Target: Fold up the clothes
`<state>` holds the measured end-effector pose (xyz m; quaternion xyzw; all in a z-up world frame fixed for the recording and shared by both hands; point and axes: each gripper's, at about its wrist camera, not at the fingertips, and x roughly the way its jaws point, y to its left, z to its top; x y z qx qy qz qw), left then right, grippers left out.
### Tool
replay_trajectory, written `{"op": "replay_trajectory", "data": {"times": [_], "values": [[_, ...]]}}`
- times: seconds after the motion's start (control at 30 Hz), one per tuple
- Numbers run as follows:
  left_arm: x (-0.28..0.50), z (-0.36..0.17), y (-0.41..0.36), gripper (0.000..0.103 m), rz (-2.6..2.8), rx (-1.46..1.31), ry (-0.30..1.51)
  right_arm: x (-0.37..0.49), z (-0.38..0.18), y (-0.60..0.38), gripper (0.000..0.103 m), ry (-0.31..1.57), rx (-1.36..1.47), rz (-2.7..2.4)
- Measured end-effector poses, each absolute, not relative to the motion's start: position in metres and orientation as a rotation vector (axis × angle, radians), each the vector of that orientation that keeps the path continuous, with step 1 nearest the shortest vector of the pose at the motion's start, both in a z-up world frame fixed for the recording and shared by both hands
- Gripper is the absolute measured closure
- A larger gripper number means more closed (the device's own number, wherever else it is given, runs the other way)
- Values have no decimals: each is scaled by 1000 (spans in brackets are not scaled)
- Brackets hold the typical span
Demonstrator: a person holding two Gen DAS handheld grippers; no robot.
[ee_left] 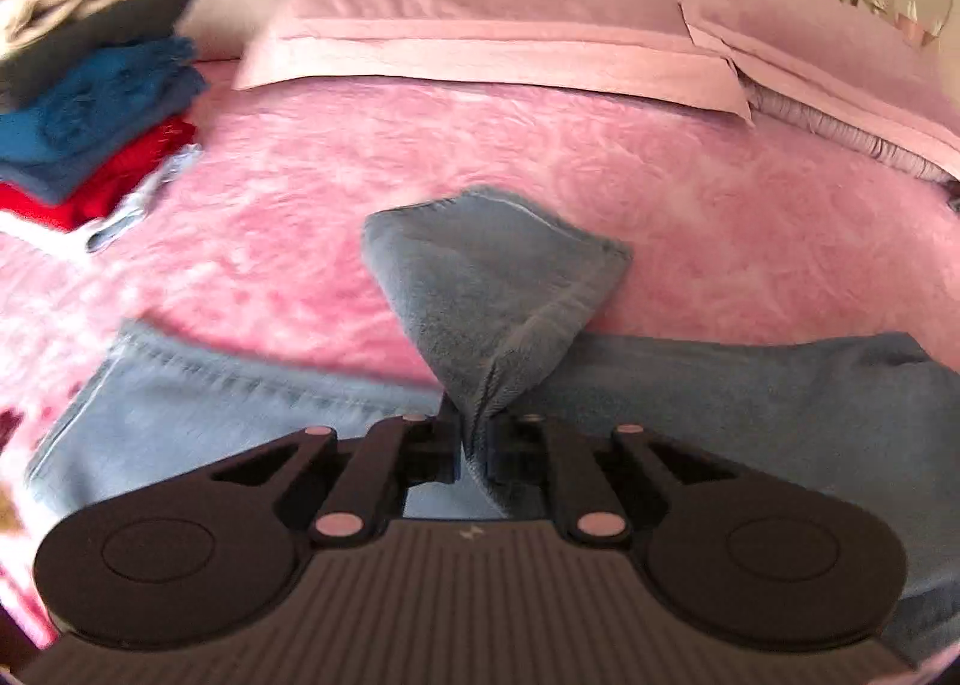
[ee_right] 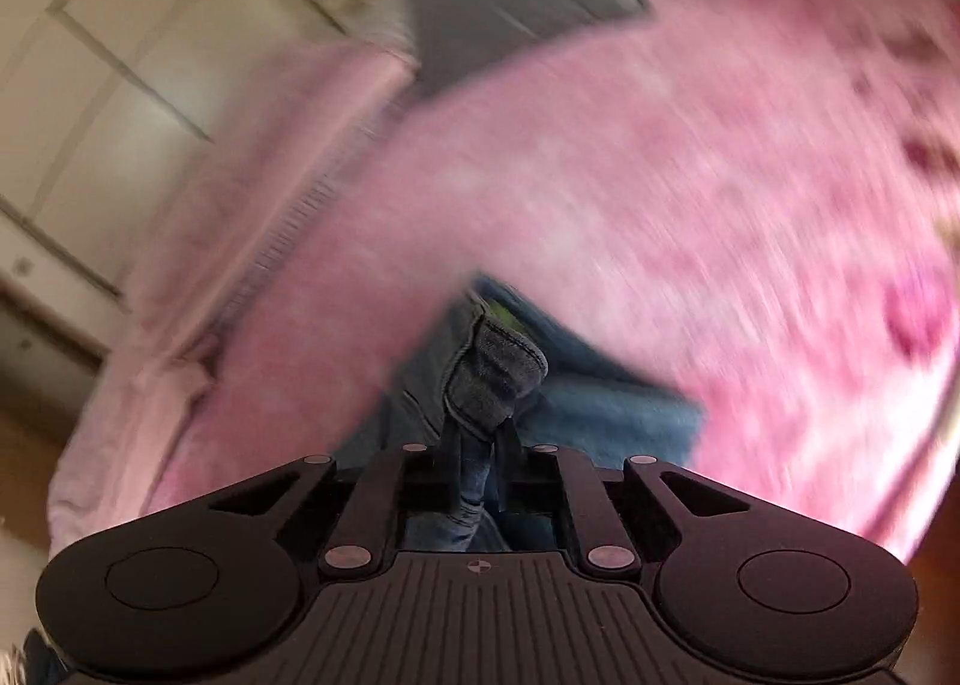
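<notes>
Left wrist view, sharp. Your left gripper [ee_left: 474,439] is clamped on a bunched corner of the jeans [ee_left: 492,289]; the pinched cloth fans up and forward from the fingers into a loose flap. The rest of the garment lies flat on the pink blanket [ee_left: 300,187] directly beneath and to both sides of the tool, a stitched seam running off to the left.

Only this view shows the stack of folded clothes [ee_left: 102,103], far forward-left of the tool: red at the bottom, blue and dark grey above, a pale piece on top. It also shows two pink pillows [ee_left: 480,25] along the far edge of the bed, straight ahead and forward-right.

Right wrist view, heavily motion-blurred. Your right gripper [ee_right: 477,445] is closed on another dark hemmed fold of the same jeans [ee_right: 492,379]; more blue cloth trails forward and right of the fingers. Only here do you see the blanket edge [ee_right: 288,277] dropping off to the left of the tool, with wardrobe doors [ee_right: 120,55] beyond.

Open blanket lies ahead of the left gripper, between the jeans and the pillows. Ahead-right of the right gripper there is blanket too; detail is too smeared to read.
</notes>
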<state>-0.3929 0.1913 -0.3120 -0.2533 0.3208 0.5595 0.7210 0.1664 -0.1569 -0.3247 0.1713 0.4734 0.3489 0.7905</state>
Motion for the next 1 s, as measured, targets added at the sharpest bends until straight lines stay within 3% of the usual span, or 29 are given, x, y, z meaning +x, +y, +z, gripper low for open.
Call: {"op": "replay_trajectory", "data": {"times": [0.2, 0.37, 0.47, 0.5, 0.53, 0.6, 0.73, 0.77, 0.83, 1.0], "values": [[-402, -352, 154, 96, 1286, -616, 790, 171, -361, -175, 94, 1148, 287, 669], [-400, -348, 147, 96, 1304, -560, 764, 167, -357, -180, 94, 1112, 297, 700], [-399, -359, 145, 89, 1305, -578, 823, 167, -360, -180, 94, 1117, 241, 687], [-399, -366, 144, 82, 1307, -593, 856, 165, -356, -178, 90, 1106, 206, 672], [-398, -364, 141, 81, 1308, -580, 863, 162, -352, -176, 74, 1094, 170, 657], [-398, -358, 134, 79, 1296, -547, 871, 157, -345, -172, 55, 1070, 99, 627], [-409, -336, 119, 78, 1250, -560, 851, 145, -328, -165, 54, 1011, -31, 572], [-414, -329, 115, 78, 1240, -570, 834, 140, -322, -163, 54, 992, -33, 585], [-426, -319, 115, 96, 1235, -593, 806, 129, -314, -157, 54, 986, -5, 649], [-461, -322, 142, 98, 1285, -632, 740, 83, -324, -107, 55, 1068, -26, 856]]}}
